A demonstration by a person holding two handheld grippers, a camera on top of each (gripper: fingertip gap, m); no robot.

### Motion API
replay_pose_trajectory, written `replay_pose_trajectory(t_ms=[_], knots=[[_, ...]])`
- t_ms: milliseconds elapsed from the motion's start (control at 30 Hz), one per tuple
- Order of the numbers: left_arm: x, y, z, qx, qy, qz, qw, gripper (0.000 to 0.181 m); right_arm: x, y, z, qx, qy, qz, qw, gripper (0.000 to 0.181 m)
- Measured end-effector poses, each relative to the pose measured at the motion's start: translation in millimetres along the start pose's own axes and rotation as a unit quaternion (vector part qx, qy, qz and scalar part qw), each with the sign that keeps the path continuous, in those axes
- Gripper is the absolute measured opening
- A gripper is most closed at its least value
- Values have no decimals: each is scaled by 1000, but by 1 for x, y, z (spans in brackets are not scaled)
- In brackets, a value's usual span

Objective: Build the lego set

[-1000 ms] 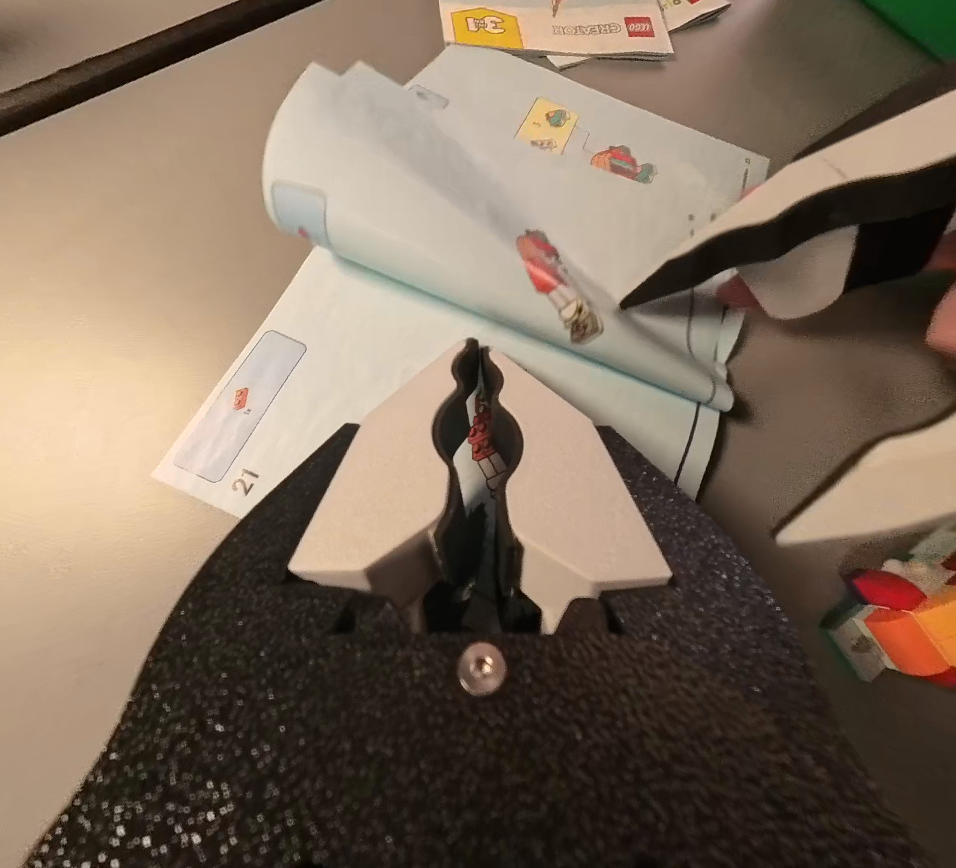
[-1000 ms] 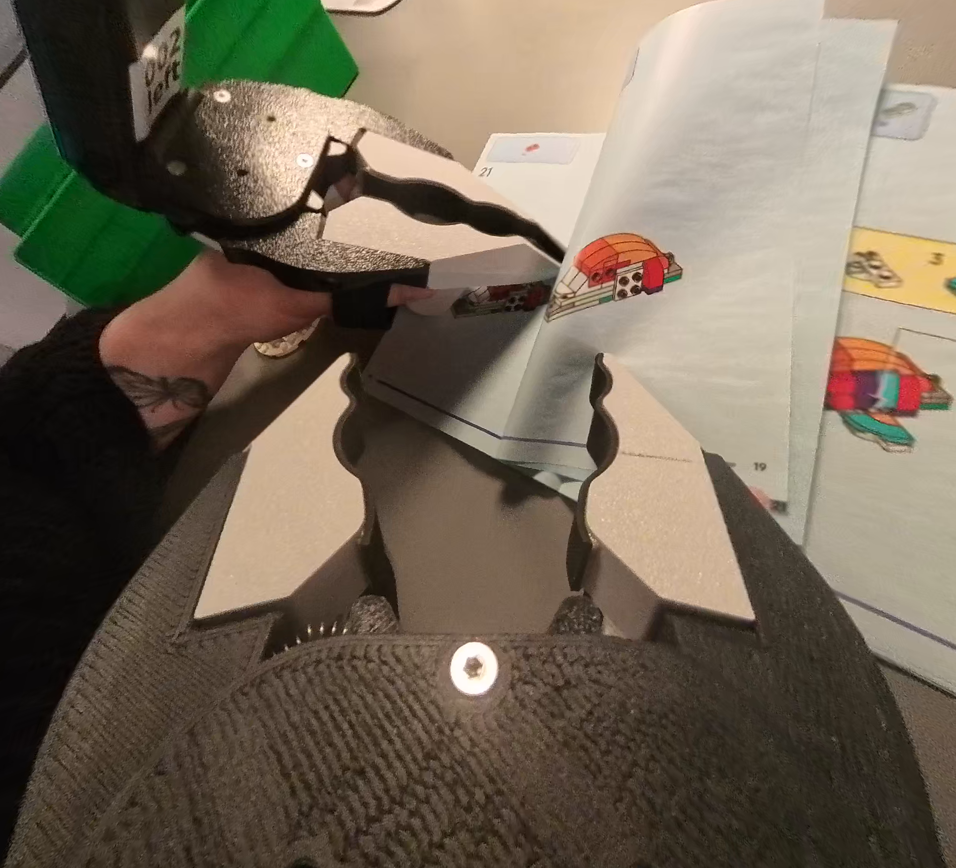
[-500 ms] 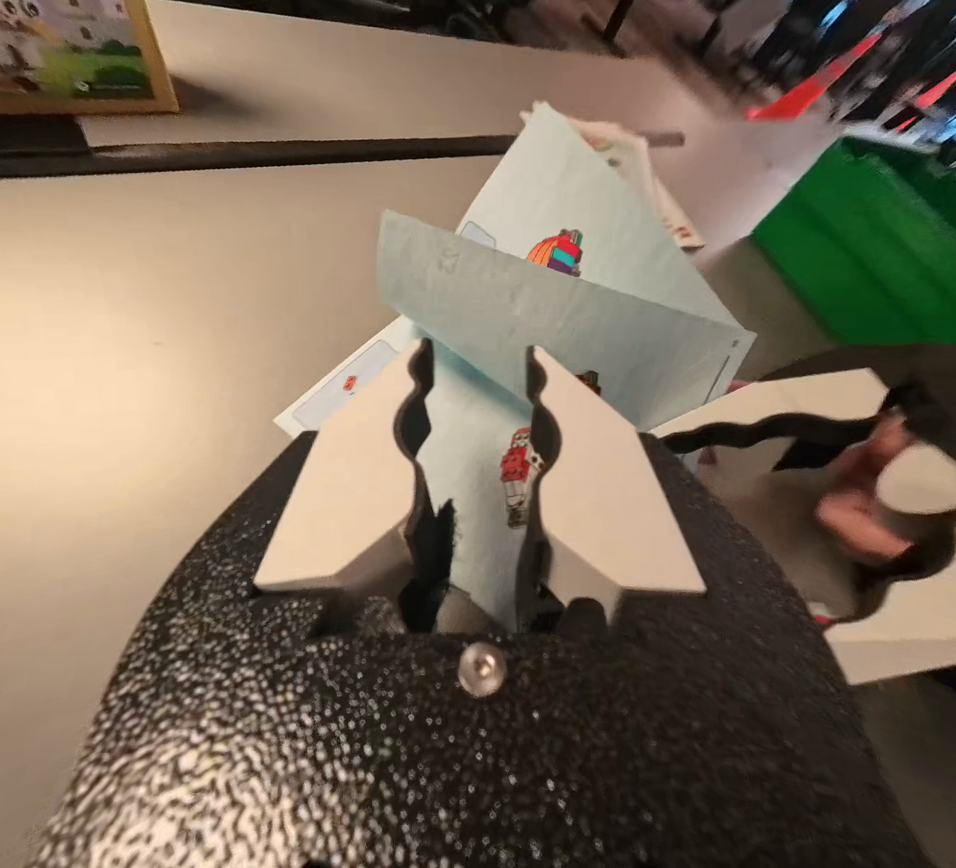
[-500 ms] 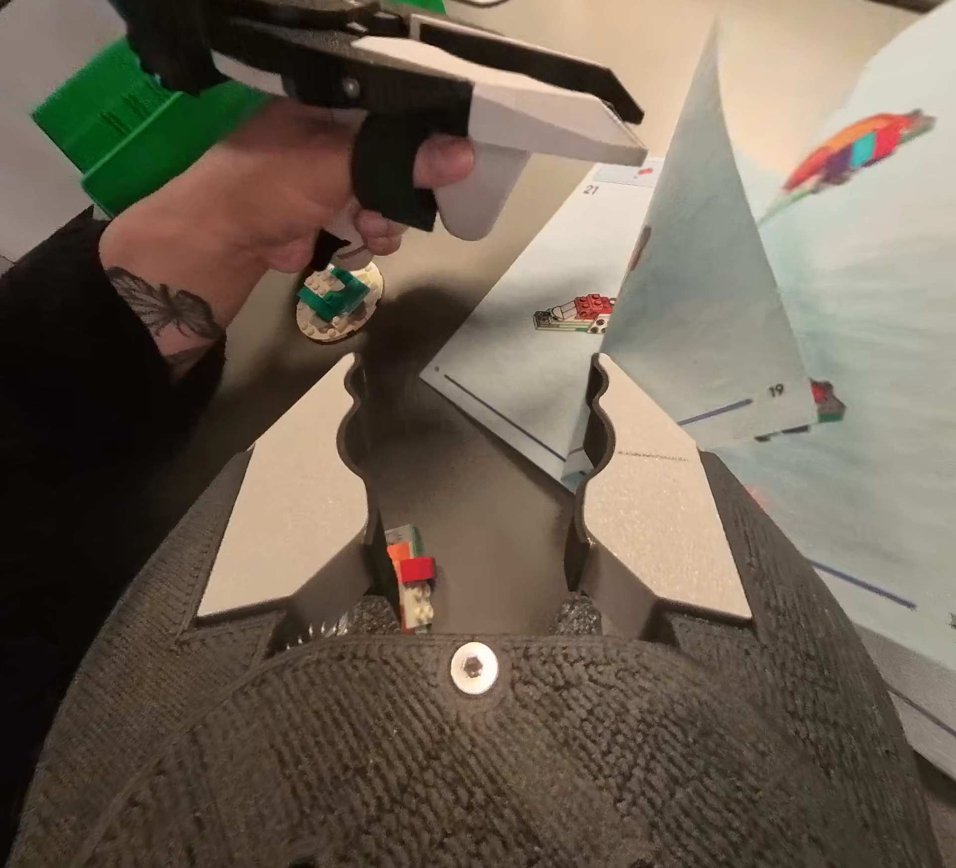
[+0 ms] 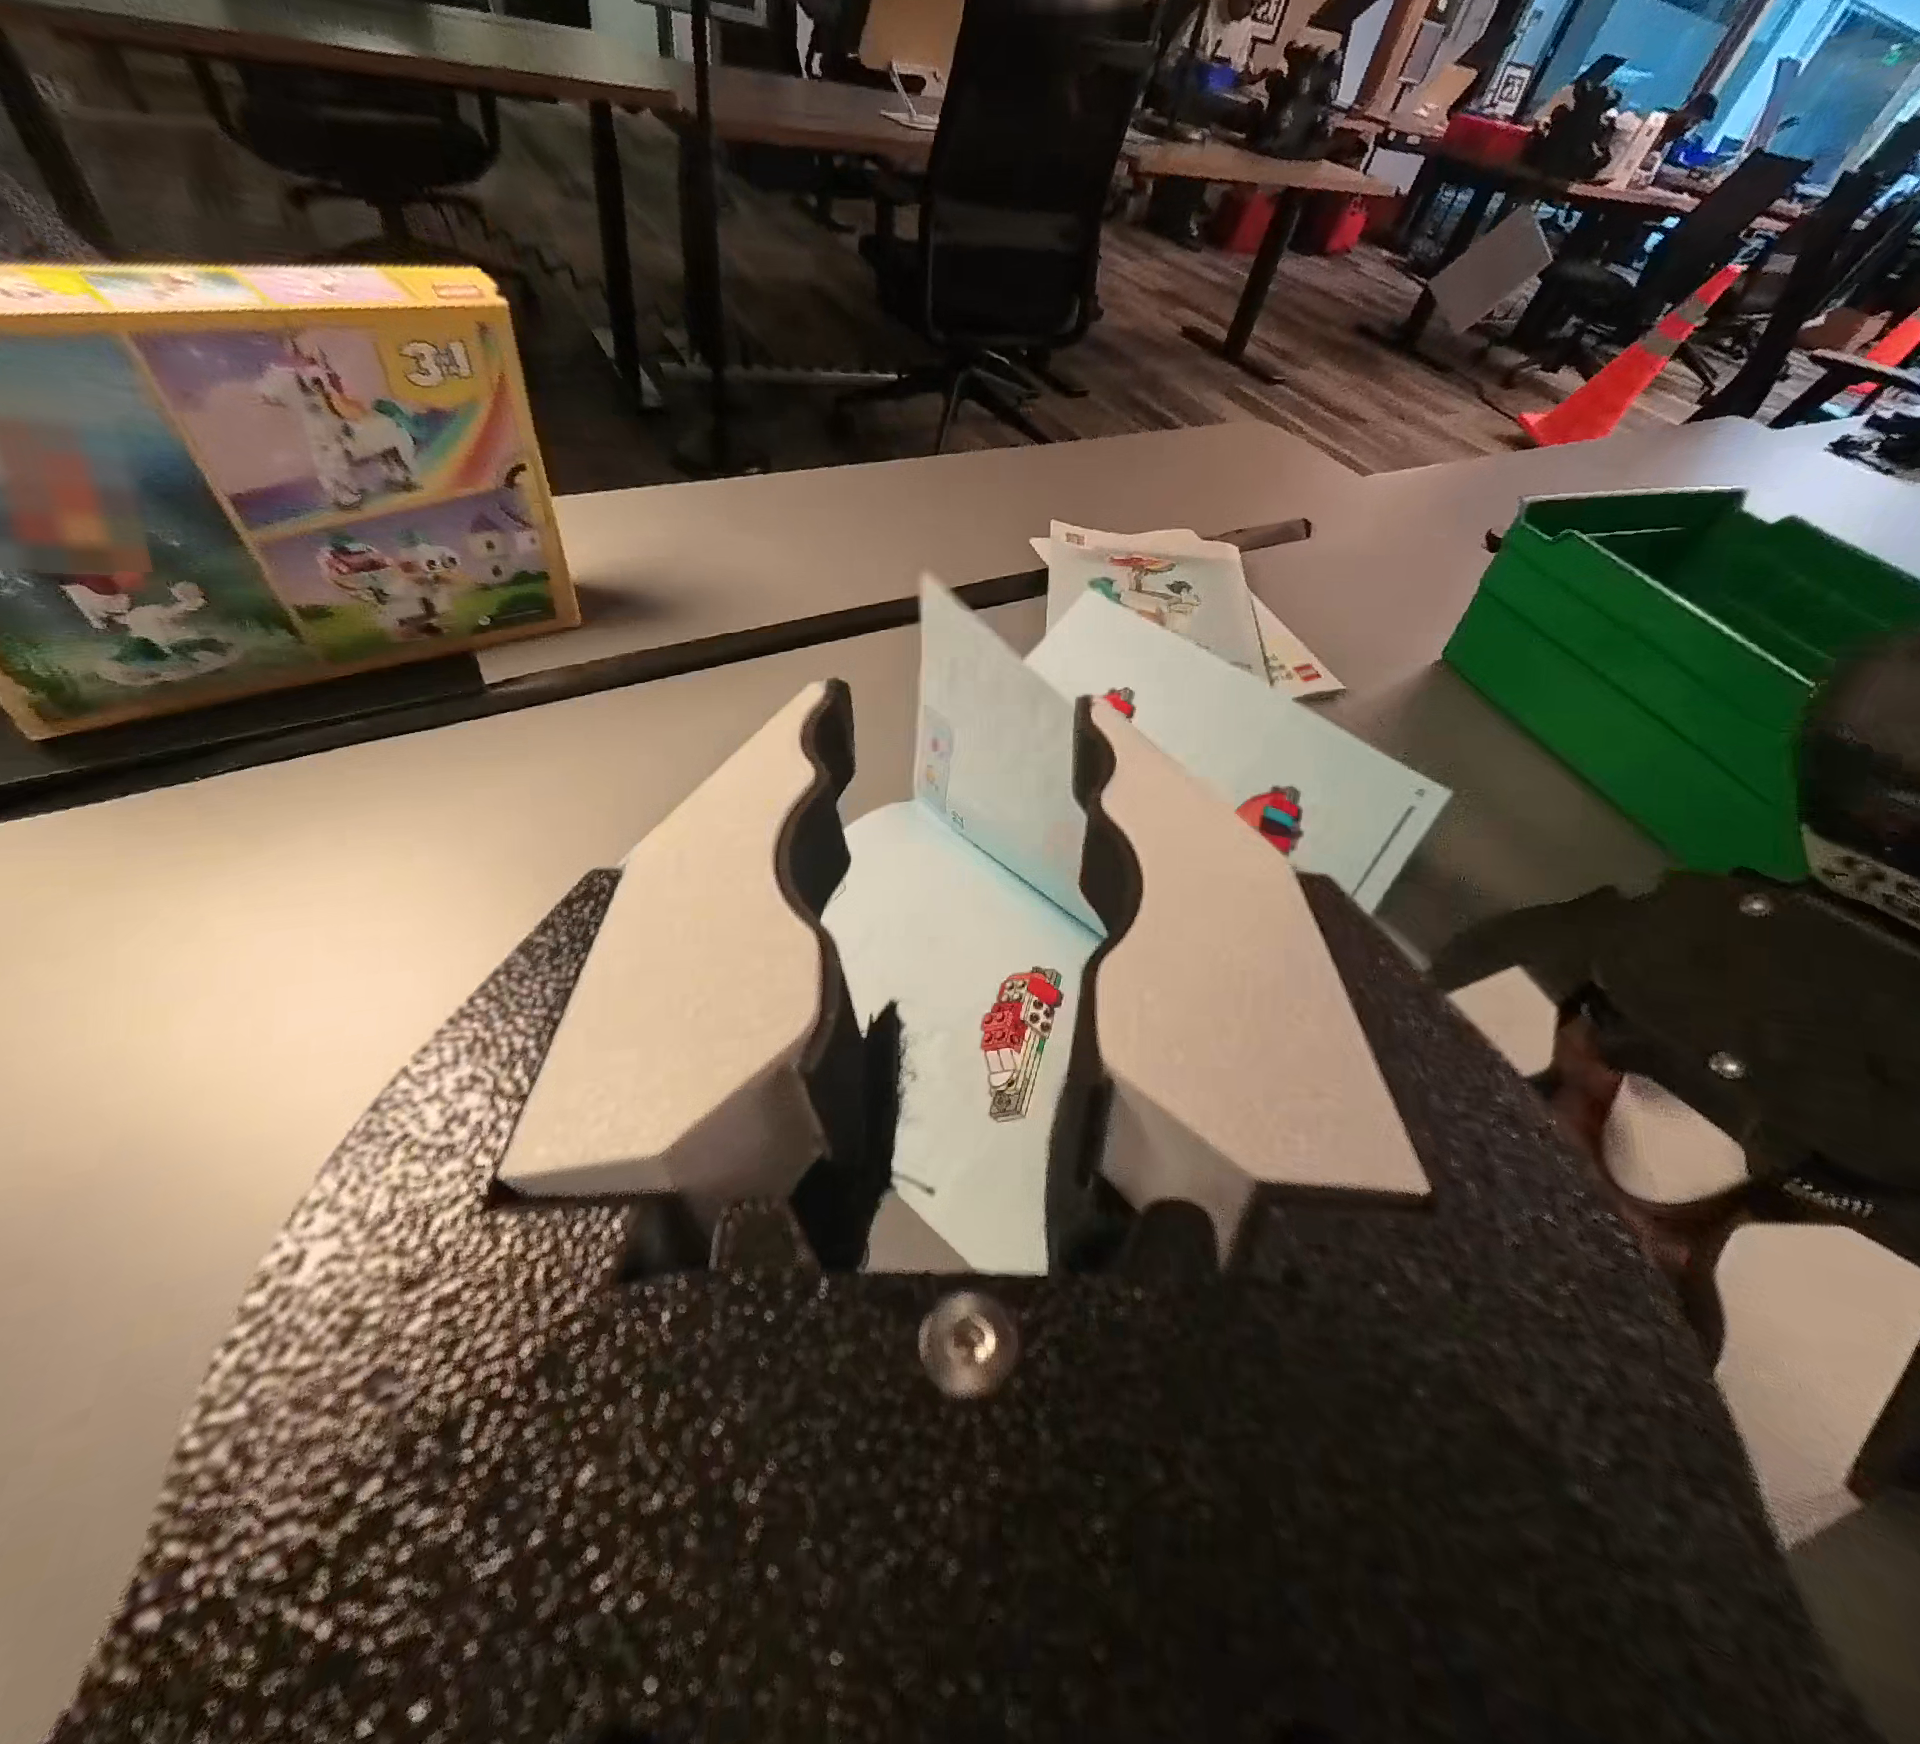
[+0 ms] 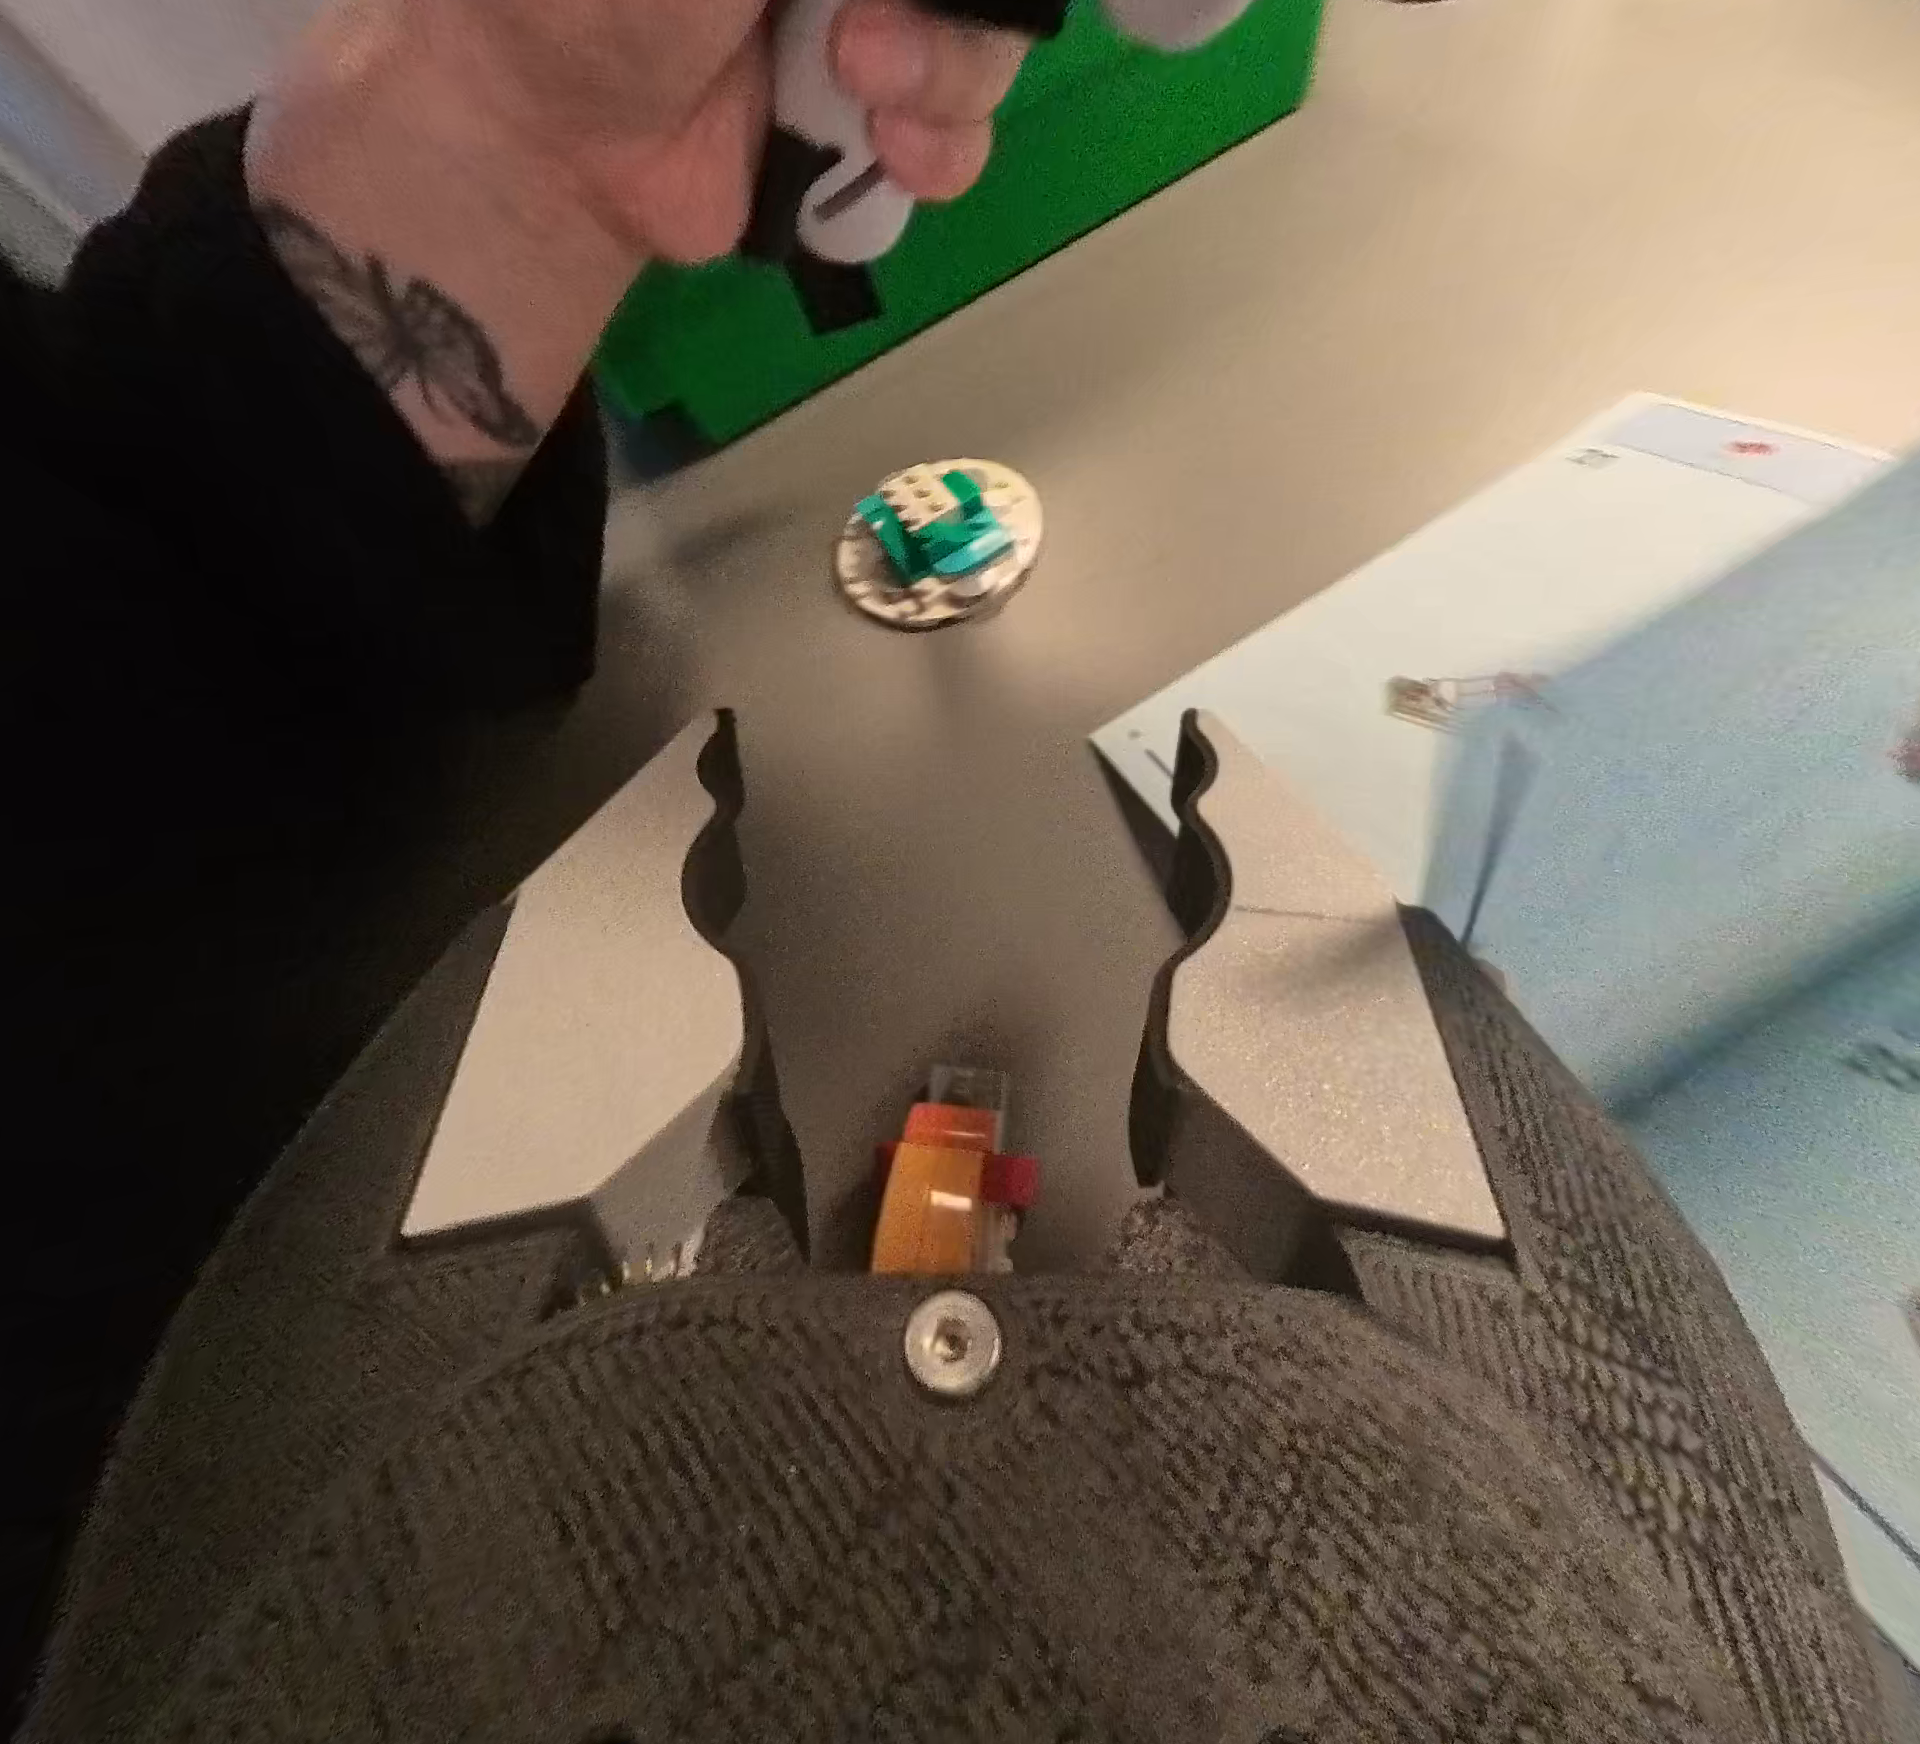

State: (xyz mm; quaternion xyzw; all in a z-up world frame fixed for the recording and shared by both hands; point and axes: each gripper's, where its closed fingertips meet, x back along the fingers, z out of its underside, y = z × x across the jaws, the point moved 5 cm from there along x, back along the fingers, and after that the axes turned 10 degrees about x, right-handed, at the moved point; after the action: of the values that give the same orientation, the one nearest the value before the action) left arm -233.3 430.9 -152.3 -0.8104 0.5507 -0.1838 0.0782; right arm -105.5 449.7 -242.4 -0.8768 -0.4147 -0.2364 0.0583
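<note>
Left gripper: jaws parted, nothing clamped. Between the grey fingers the pale blue instruction booklet lies open on the grey table, one page standing upright near the fingertips; whether the page touches the right finger cannot be told.

Right gripper: jaws spread wide, empty. At the root of the jaws sits a small orange-and-red lego build on the table, partly cut off by the gripper body; its lower half is hidden.

Right wrist view only: a round white lego plate with teal and green bricks on top, alone on the table beyond the fingertips, well apart from the orange build. Above it, blurred, a hand with a black sleeve grips the other tool's handle.

Containers: green plastic bin at far right of the left view; what shows of its interior looks bare, the rest cut off by the frame. In the right view only its outer wall shows, contents hidden.

Left wrist view only: two more booklets beyond the open one, partly under it; the set's box standing on the next table, one patch mosaicked. Office desks and chairs behind, too dim for detail.
</note>
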Motion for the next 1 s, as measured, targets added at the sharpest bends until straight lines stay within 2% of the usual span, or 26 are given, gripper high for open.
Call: replay_pose_trajectory(t_ms=[233,367,467,567,633,700,767,800,900,967,1000], knots=[[20,-5,4,-5,-6,-3,1000,38,-9,18,0,-25,-13,-111,993,77],[31,-3,10,-29,-4,-10,1000,29,16,23,-12,0,-32,-102,994,77],[41,10,18,-24,12,-22,999,28,51,4,-18,8,-69,-12,998,74],[59,15,33,-17,14,-21,1000,29,84,-30,-7,-3,-104,144,984,73],[73,9,40,-36,-5,-21,999,28,106,-47,4,6,-147,269,952,72],[87,-8,39,-52,-39,-4,998,28,128,-60,19,9,-180,392,902,70],[94,-30,37,-72,-76,31,994,24,141,-62,31,17,-205,470,858,67],[94,-37,38,-86,-85,39,992,23,144,-62,34,23,-210,496,842,64],[81,-45,55,-116,-95,47,988,21,144,-61,34,64,-192,539,818,55],[65,-55,70,-113,-91,72,987,21,136,-62,31,106,-145,549,816,37],[57,-63,77,-121,-83,92,985,20,127,-63,28,124,-113,532,830,35]])
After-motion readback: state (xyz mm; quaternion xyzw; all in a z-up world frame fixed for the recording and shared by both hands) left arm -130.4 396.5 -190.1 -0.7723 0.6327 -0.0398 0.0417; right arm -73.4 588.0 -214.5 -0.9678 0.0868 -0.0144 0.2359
